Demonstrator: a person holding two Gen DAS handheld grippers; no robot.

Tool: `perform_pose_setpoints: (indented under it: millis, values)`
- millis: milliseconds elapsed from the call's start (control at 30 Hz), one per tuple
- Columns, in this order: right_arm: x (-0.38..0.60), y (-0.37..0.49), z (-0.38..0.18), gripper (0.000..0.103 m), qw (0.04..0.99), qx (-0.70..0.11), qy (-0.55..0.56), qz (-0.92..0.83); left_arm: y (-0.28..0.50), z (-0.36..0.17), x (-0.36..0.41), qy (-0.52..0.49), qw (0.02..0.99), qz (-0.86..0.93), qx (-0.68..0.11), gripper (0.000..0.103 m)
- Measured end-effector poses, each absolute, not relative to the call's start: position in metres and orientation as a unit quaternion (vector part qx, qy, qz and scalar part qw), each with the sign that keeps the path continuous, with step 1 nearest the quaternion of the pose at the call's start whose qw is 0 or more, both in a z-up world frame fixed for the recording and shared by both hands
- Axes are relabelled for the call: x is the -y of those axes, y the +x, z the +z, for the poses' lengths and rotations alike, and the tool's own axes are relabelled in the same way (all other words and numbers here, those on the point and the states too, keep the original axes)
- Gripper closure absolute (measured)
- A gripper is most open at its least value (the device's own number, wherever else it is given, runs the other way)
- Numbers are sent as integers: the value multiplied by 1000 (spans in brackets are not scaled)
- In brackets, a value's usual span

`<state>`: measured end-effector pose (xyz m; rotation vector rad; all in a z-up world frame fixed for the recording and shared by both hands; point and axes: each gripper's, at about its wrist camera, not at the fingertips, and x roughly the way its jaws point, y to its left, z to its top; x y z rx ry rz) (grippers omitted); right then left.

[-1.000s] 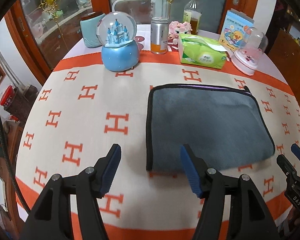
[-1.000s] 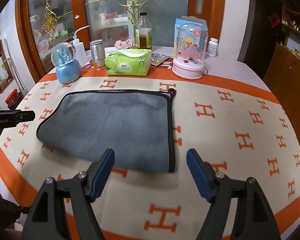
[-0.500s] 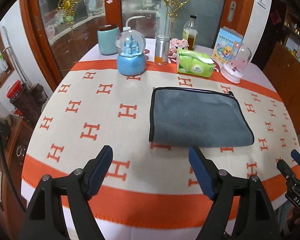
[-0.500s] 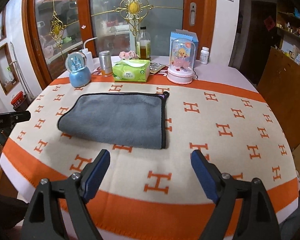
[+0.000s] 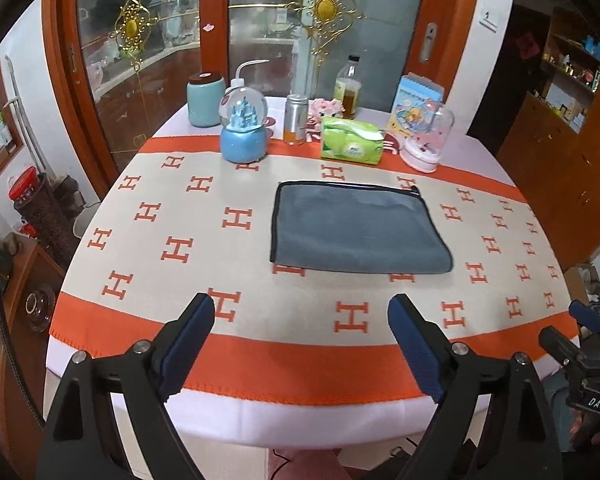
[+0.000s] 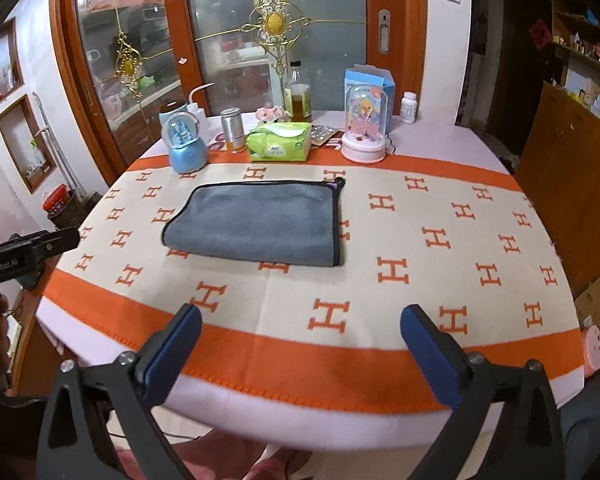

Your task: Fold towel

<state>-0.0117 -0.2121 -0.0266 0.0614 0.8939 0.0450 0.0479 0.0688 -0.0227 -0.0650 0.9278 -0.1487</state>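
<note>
- Left wrist view: the left gripper [image 5: 300,334] has its jaws spread wide, nothing between them, and it's hanging over the near orange border of the counter [image 5: 300,364], touching nothing.
- Same view: the grey towel [image 5: 356,230] is lying flat and folded into a rectangle in the middle of the H-pattern cloth, well apart from the jaws. Black trim shows on its far and left edges, and the near edge looks like a soft fold.
- Behind the towel there's a blue snow globe [image 5: 243,130], a green tissue pack [image 5: 351,142] and a pink dome toy [image 5: 427,140] lined up along the far side.
- The right gripper [image 5: 592,344] peeks in at the right edge, off the counter.
- Right wrist view: the right gripper's jaws are also wide open and empty, above the near counter edge.
- Here the towel sits left of centre, flat, with nothing touching it. The left gripper's body [image 6: 20,258] shows at the far left.
</note>
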Motion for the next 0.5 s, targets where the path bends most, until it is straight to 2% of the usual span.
perform_pose_setpoints:
  millis: [67,233,333,500]
  values:
    - [210,-17,-20,1,899,-436,33,23,41,-17,-64,-35,891,-76,-446,9]
    - [208,-26,-6,0,898,-438,46,22,26,-2,-48,-21,892,-85,-443,8]
    - [207,-31,0,0,896,-440,64,12,18,5,-38,-13,896,-80,-436,2]
    - [203,-36,1,0,895,-441,66,-4,5,11,-20,11,904,-74,-421,1]
